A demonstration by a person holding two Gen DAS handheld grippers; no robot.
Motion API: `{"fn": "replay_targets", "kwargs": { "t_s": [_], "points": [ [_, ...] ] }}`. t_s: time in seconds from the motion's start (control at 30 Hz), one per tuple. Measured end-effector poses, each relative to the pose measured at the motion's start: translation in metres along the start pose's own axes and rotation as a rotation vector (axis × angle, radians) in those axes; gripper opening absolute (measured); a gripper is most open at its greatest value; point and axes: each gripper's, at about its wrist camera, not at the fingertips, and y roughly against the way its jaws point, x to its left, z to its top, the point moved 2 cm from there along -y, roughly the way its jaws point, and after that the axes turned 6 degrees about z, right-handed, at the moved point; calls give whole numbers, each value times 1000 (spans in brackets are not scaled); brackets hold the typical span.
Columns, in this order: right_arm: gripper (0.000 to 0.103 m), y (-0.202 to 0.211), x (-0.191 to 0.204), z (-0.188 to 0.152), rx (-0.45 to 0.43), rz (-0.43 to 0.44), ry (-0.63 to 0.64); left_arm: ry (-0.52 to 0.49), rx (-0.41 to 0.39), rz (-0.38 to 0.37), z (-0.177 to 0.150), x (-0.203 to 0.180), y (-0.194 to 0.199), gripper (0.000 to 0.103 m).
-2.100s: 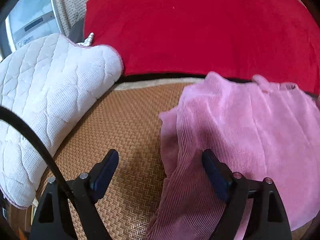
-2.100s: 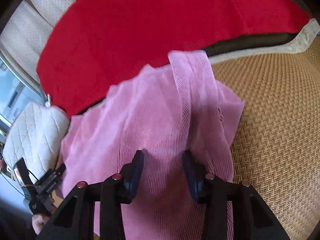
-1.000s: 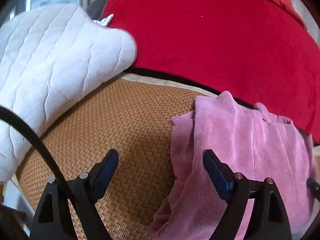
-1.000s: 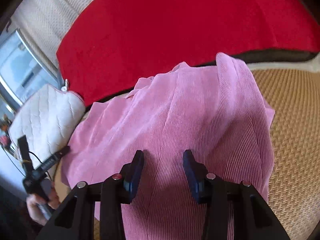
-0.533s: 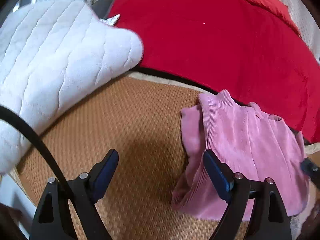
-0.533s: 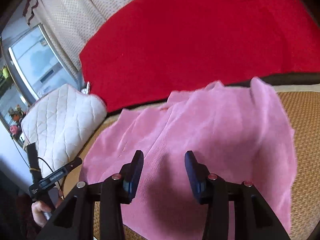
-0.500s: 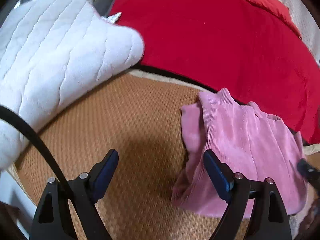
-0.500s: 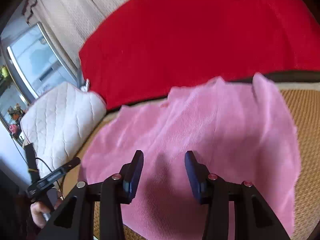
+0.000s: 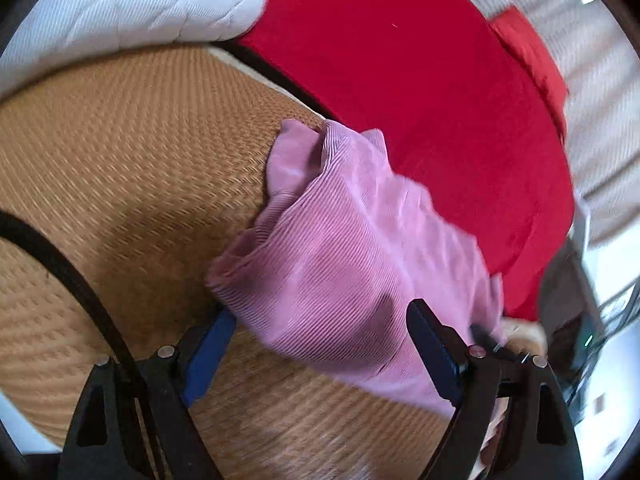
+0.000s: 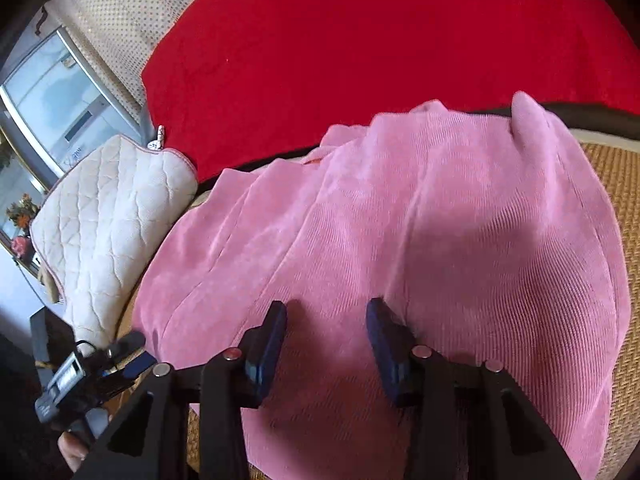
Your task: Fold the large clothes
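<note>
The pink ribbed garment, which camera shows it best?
The right wrist view: the pink ribbed garment fills most of that picture, spread over the woven straw mat. The left wrist view shows it smaller, blurred and bunched, with one edge hidden.

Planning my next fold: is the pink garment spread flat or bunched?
Mostly spread on the woven mat; the pink garment shows ridges, with one far edge bunched.
</note>
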Motion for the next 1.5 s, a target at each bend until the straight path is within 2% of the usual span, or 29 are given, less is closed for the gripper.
{"fn": "replay_targets", "kwargs": {
  "t_s": [0.03, 0.07, 0.13, 0.17, 0.2, 0.23, 0.3, 0.33, 0.4, 0.43, 0.53, 0.67, 0.7, 0.73, 0.83, 0.9, 0.97, 1.1, 1.2, 1.27, 1.3, 1.33, 1.37, 1.43, 1.5],
  "points": [
    [38, 0, -4, 1, 4, 20, -23, 14, -7, -10, 2, -1, -3, 87],
    [32, 0, -9, 1, 8, 36, -49, 15, -26, -11, 4, -4, -6, 87],
    [16, 0, -25, 3, 21, 61, -117, 2, -52, -5, 10, -9, -14, 87],
    [4, -2, -32, 3, 28, 80, -151, -4, -69, -15, 13, -12, -18, 87],
    [1, -2, -40, 3, 36, 119, -192, -8, -81, -26, 14, -15, -20, 86],
    [1, -3, -46, 3, 45, 156, -226, -23, -97, -27, 15, -18, -23, 73],
    [1, -4, -46, 2, 53, 164, -223, -81, -108, 20, 14, -31, -28, 57],
    [1, -4, -43, 2, 50, 149, -198, -90, -116, 31, 14, -33, -32, 57],
    [1, -6, -39, 1, 46, 131, -176, -69, -122, 32, 16, -33, -35, 57],
    [1, -6, -40, 1, 47, 134, -180, -54, -118, 37, 17, -33, -38, 67],
    [1, -8, -38, 0, 45, 138, -176, -21, -117, 11, 18, -40, -45, 86],
    [1, -10, -35, 0, 39, 128, -153, -9, -126, 36, 20, -50, -54, 86],
    [1, -11, -36, 0, 38, 134, -152, 1, -126, 42, 23, -53, -56, 73],
    [1, -11, -36, 0, 38, 139, -153, 12, -125, 57, 25, -55, -58, 48],
    [1, -7, -41, -1, 42, 145, -150, -27, -131, 56, 30, -70, -62, 37],
    [1, -6, -43, -1, 44, 156, -157, -116, -155, 84, 36, -93, -63, 33],
    [1, -6, -44, -2, 47, 163, -159, -271, -205, 122, 34, -124, -54, 32],
    [1, -5, -49, -2, 51, 191, -177, -622, -304, 117, 10, -198, -33, 31],
    [1, -4, -54, -3, 56, 227, -205, -918, -282, 83, -31, -248, -36, 31],
    [1, -4, -58, -2, 60, 256, -227, -1113, -220, 106, -64, -262, -58, 32],
    [1, -3, -60, -2, 62, 271, -237, -1169, -169, 126, -78, -261, -76, 33],
    [1, -3, -63, -2, 65, 292, -255, -1160, -137, 137, -85, -255, -92, 34],
    [0, -2, -65, -1, 65, 307, -271, -1132, -161, 118, -84, -252, -94, 34],
    [0, 2, -67, 0, 72, 333, -303, -1078, -133, 76, -73, -254, -93, 34],
    [6, 6, -67, 3, 90, 345, -321, -1063, -113, 41, -65, -256, -95, 35]
  ]
}}
